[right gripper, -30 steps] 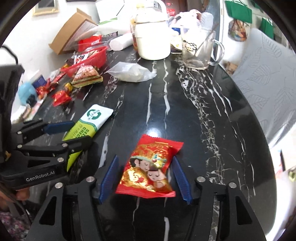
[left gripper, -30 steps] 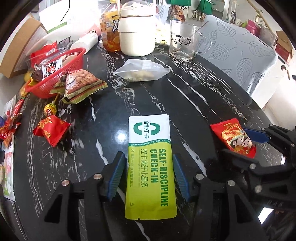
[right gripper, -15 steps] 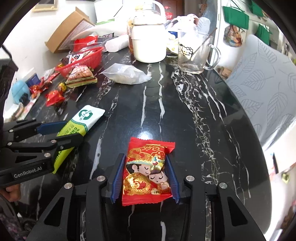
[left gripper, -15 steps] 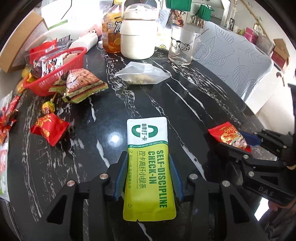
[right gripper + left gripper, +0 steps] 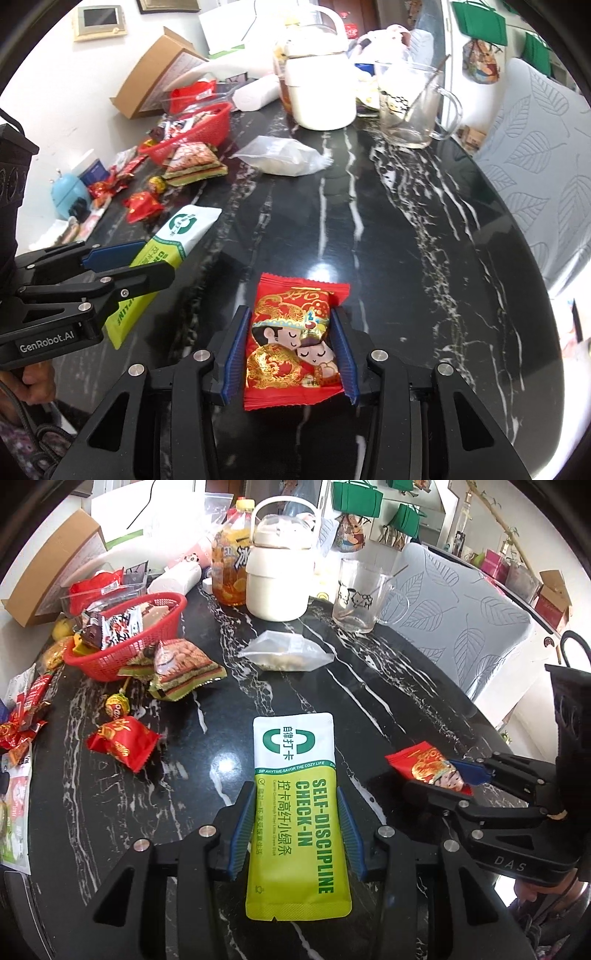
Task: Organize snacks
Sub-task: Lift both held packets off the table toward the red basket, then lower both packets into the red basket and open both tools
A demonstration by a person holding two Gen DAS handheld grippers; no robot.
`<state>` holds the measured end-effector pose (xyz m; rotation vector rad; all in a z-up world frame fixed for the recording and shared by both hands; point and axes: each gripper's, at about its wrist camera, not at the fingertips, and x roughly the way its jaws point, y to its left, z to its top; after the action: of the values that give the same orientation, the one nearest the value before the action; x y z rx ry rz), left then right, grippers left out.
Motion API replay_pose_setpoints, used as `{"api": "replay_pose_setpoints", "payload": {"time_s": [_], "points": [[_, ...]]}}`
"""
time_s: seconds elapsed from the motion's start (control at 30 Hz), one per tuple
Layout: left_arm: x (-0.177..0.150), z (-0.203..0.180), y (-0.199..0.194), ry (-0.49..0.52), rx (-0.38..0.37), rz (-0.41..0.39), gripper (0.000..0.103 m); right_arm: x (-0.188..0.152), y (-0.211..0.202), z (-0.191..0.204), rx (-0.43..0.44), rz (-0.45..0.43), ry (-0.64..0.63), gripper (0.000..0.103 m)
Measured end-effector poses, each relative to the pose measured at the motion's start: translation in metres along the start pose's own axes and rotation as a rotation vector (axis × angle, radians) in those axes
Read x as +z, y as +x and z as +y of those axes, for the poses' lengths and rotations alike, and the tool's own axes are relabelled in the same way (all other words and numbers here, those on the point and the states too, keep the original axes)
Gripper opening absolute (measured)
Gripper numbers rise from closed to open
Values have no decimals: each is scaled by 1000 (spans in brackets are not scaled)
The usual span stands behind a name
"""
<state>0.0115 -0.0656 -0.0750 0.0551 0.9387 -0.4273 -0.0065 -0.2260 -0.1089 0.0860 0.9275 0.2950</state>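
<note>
Left gripper (image 5: 295, 825): blue pads pressed against both long edges of the green-and-white sachet (image 5: 295, 812); clamped on it.
Sachet position: flat on the black marble table (image 5: 369, 686), white end pointing away from the camera, yellow-green end between the fingers.
Right gripper (image 5: 291, 350): pads tight on either side of the red wedding-candy packet (image 5: 291, 339); gripping it.
Packet position: on the table just right of the sachet, cartoon couple face up.
Red basket (image 5: 147, 642): far left of the table, holding several wrappers; well apart from both grippers.
Loose snacks: peanut packets (image 5: 181, 664) touching the basket's front, a small red candy pack (image 5: 123, 742) nearer, a clear bag (image 5: 288, 653) mid-table.
Back of table: white kettle (image 5: 279, 576), glass mug (image 5: 360, 596).
</note>
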Motion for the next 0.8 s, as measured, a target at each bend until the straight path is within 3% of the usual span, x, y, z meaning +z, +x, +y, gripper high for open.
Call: {"api": "replay_pose_setpoints", "payload": {"time_s": [0.4, 0.8], "points": [[6, 25, -33, -62, 35, -74, 43, 21, 0, 28, 119, -20, -53, 42], [27, 59, -78, -127, 90, -210, 43, 68, -6, 62, 215, -83, -151, 42]]}}
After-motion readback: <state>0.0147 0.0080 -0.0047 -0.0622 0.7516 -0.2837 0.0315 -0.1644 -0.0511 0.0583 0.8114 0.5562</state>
